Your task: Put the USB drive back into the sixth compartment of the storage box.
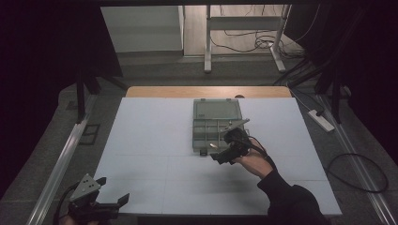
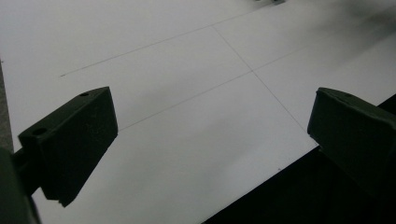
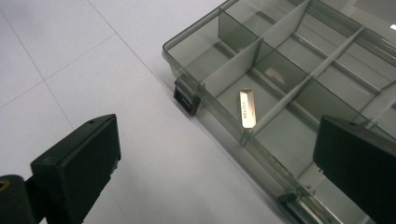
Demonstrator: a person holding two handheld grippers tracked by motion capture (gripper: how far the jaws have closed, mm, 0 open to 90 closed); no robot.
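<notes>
Left gripper [image 1: 112, 192]: nearest the high camera, at the counter's near left corner, held in my left hand low at the near edge; its grey three-cornered plate sits on top.
Left jaws: spread wide with nothing between them; in the left gripper view they frame bare white counter [image 2: 187, 93] crossed by thin seam lines, with the dark drop past the near edge at lower right.
Right gripper [image 1: 220, 152]: held in my right hand [image 1: 256, 161] just off the near edge of the organiser box, about mid-counter, a little toward the right side; a dark sleeve [image 1: 291, 199] runs back to the near edge.
Right jaws: wide apart, holding nothing; in the right gripper view they straddle the box's near wall, one over the bare counter, the other over the compartments.
Organiser box [image 1: 209, 133]: clear grey plastic, lying toward the far middle of the counter, lid [image 1: 217, 110] swung open to the far side and lying flat.
Compartments: thin dividers [image 3: 275, 109] split the tray into a grid of cells.
Metal piece [image 3: 247, 108]: small, shiny and oblong, lying flat in a cell of the near row, one end close to a divider; it carries tiny marking I cannot read.
Latch [image 3: 186, 99]: black clip on the box's near wall, near a corner, touching the counter.
Counter surround: a wooden strip shows along the far edge.
</notes>
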